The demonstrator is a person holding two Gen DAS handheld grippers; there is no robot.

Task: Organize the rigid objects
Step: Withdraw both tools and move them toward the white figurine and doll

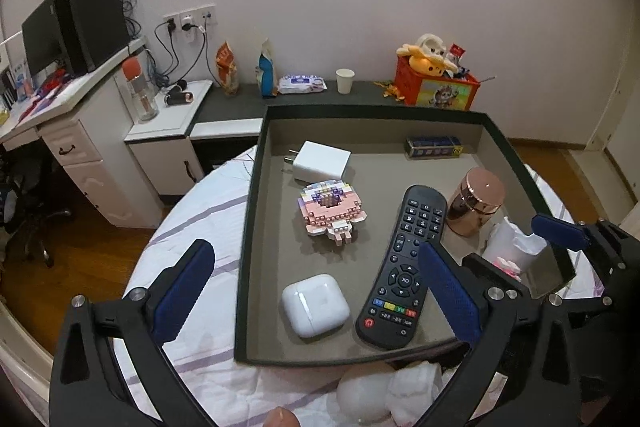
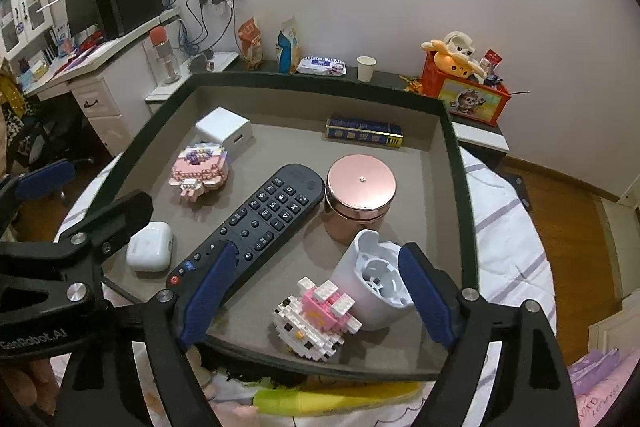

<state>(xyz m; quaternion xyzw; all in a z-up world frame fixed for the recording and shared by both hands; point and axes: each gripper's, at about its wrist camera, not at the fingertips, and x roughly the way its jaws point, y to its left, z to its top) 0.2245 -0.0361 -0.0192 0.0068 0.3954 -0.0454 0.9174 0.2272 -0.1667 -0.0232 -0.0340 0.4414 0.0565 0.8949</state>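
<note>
A dark-rimmed tray [image 1: 248,227] [image 2: 468,227] on the bed holds a black remote [image 1: 404,267] [image 2: 260,219], a white earbud case [image 1: 316,305] [image 2: 150,247], a pink brick figure [image 1: 332,209] [image 2: 200,169], a white charger [image 1: 322,161] [image 2: 224,129], a copper jar [image 1: 476,201] [image 2: 360,195], a blue box [image 1: 434,147] [image 2: 364,131], a white cup-like piece [image 2: 376,283] and a white-pink brick cat [image 2: 316,319]. My left gripper [image 1: 316,291] is open above the earbud case. My right gripper [image 2: 320,299] is open around the brick cat and white piece.
The tray rests on a white striped bedsheet [image 1: 192,227]. Soft white items [image 1: 392,391] and a yellow item [image 2: 340,399] lie at the tray's near edge. A shelf behind holds a paper cup [image 1: 345,81], wipes and a red toy box [image 1: 436,87]. A desk stands at the left.
</note>
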